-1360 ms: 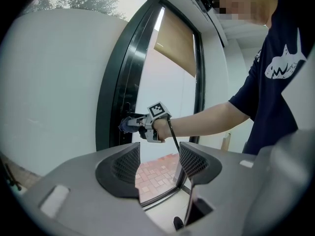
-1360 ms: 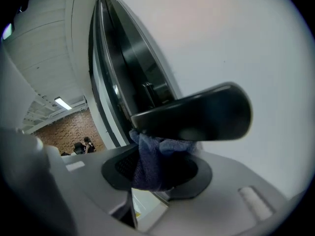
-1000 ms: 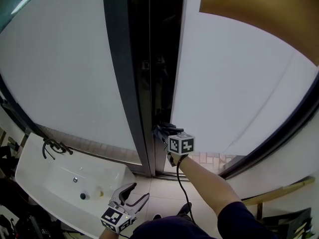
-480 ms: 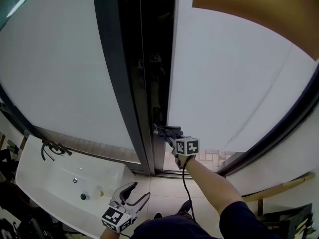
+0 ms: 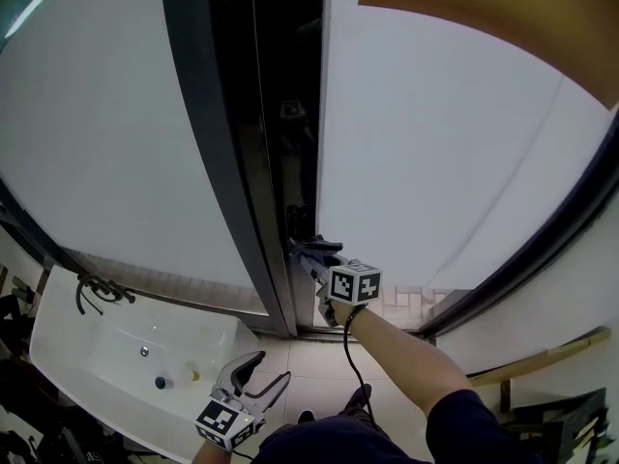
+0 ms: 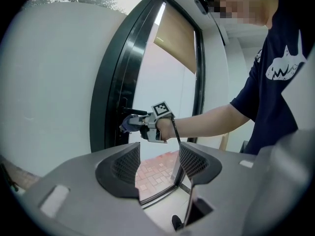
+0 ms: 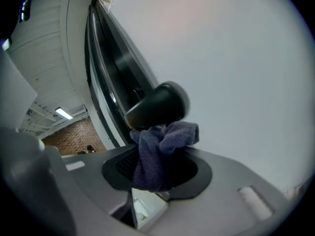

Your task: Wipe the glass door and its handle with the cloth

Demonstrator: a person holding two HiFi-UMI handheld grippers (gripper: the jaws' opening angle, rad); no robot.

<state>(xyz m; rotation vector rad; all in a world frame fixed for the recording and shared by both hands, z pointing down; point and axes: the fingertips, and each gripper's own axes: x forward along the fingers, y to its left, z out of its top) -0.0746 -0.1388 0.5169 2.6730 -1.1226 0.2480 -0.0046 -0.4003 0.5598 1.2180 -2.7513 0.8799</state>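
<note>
The frosted glass door (image 5: 445, 153) stands in a dark frame (image 5: 208, 143). Its black handle (image 7: 157, 104) juts out just over my right gripper (image 7: 162, 168), which is shut on a dark blue cloth (image 7: 160, 151). The cloth touches the handle's underside. From the head view the right gripper (image 5: 311, 252) sits at the door's edge by the handle (image 5: 298, 218). My left gripper (image 5: 259, 373) hangs low, open and holding nothing. In the left gripper view the open left gripper (image 6: 158, 163) faces the door; the right gripper (image 6: 129, 124) with the cloth (image 6: 127, 123) shows beyond it.
A white washbasin (image 5: 116, 356) with a dark tap (image 5: 95, 288) lies at the lower left. A brown blind (image 5: 503, 27) covers the door's top right. Tiled floor (image 5: 319, 385) lies below, with the person's shoe (image 5: 358, 401) on it.
The right gripper with the cloth has kept to the handle at the door's edge, shifting slightly left in the head view. The left gripper has stayed put.
</note>
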